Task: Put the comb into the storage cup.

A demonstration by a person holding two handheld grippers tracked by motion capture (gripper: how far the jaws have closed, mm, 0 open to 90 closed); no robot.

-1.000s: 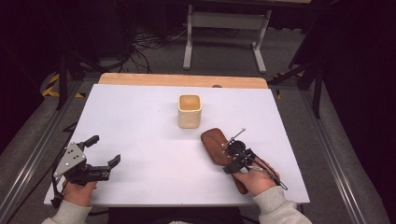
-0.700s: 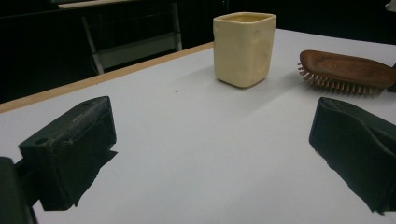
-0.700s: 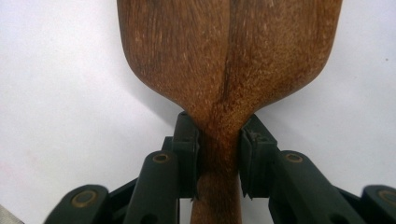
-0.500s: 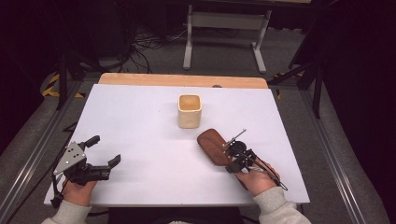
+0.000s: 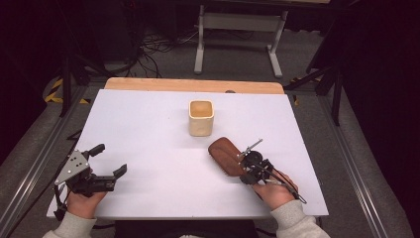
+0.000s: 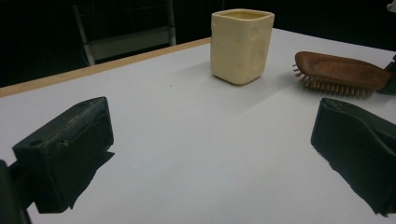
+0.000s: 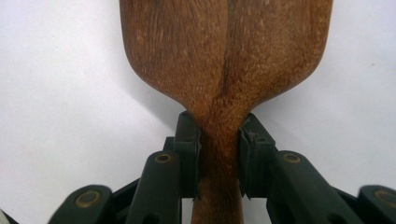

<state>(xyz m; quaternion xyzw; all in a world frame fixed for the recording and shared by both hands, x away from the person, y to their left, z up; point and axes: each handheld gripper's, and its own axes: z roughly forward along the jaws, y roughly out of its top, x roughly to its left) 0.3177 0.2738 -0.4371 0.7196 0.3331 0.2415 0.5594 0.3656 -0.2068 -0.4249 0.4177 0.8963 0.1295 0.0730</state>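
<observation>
A brown wooden hairbrush lies bristles down on the white table, right of centre. My right gripper is shut on its handle. In the right gripper view both pads clamp the narrow neck below the wide head. A cream square cup stands upright behind the brush, near the table's middle. My left gripper rests at the front left, open and holding nothing. The left gripper view shows the cup and the brush beyond its spread jaws.
A wooden strip runs along the table's far edge. Beyond it a metal stand and cables sit on the dark floor. Bare white surface lies between the two grippers and around the cup.
The brush head has shifted slightly to the left with the right gripper on its handle. The left gripper has stayed where it was.
</observation>
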